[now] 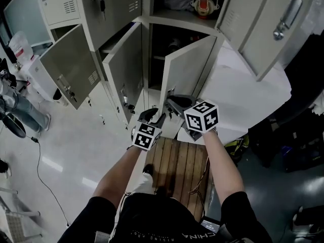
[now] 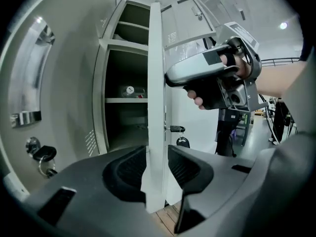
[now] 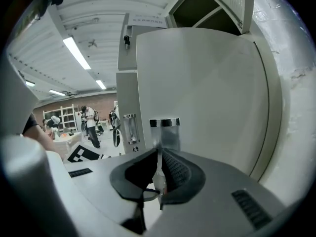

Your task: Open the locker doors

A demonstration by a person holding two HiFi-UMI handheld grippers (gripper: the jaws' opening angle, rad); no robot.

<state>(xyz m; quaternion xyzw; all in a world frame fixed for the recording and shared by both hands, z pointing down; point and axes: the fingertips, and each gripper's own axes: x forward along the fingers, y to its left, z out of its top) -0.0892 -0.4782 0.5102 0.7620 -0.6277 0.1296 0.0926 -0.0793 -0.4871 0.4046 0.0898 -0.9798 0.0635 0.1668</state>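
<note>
A bank of grey lockers [image 1: 147,19] stands ahead with several doors swung open. The middle lower door [image 1: 188,67] stands ajar towards me. My left gripper [image 1: 152,117] straddles that door's free edge [image 2: 155,83]; its jaws are open, with a gap on either side of the thin edge [image 2: 158,169]. A key [image 2: 177,129] hangs in the lock just beyond. My right gripper [image 1: 175,105] is on the other face of the same door [image 3: 207,93]. It is shut on the thin chrome handle [image 3: 164,123] that runs down between its pads [image 3: 159,169].
Two more lower doors [image 1: 71,65] [image 1: 126,59] stand open at the left, and upper doors [image 1: 283,19] at the right. A red and white helmet-like thing [image 1: 204,4] lies on an upper shelf. I stand on a wooden platform [image 1: 179,161]. White sheeting [image 1: 248,95] hangs at the right.
</note>
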